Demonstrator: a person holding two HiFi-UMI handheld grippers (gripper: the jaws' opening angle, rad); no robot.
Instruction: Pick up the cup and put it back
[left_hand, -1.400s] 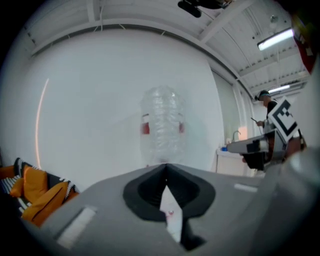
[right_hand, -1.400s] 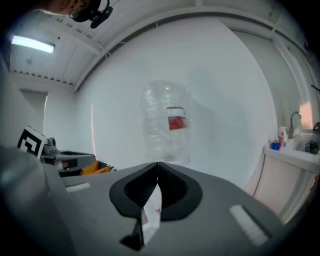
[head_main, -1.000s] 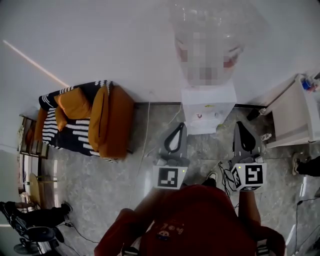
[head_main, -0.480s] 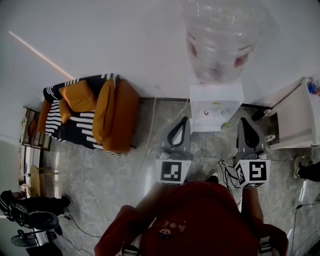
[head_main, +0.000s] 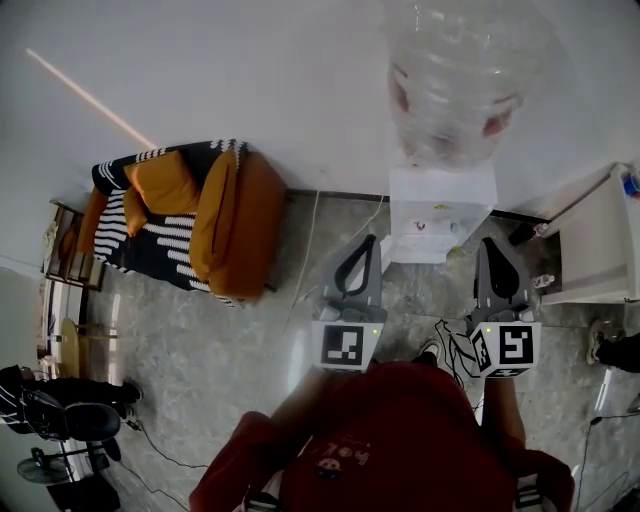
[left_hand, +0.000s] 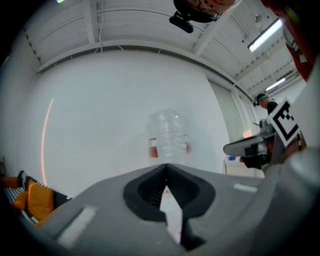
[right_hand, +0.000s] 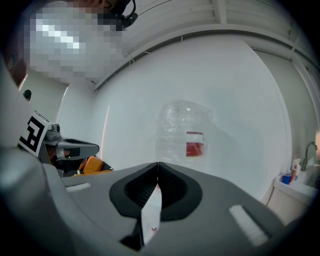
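Note:
No cup shows in any view. A white water dispenser (head_main: 440, 215) with a clear bottle (head_main: 452, 85) on top stands against the wall ahead. In the head view my left gripper (head_main: 362, 242) and right gripper (head_main: 497, 244) are held level side by side, both pointing at the dispenser and a little short of it. Each is shut with nothing between its jaws. In the left gripper view the jaw tips meet below the bottle (left_hand: 169, 135); the right gripper view shows the same under the bottle (right_hand: 185, 132). The white dispenser body shows through the slit behind each pair of tips.
An orange sofa (head_main: 225, 225) with a striped throw stands left of the dispenser. A white counter (head_main: 605, 240) with a faucet (right_hand: 306, 152) is on the right. Cables (head_main: 452, 345) lie on the grey floor. A person's legs (head_main: 60, 400) and a black stand are at lower left.
The dispenser and sofa have shifted right in the head view. Both grippers stay shut and side by side, now a little nearer the dispenser.

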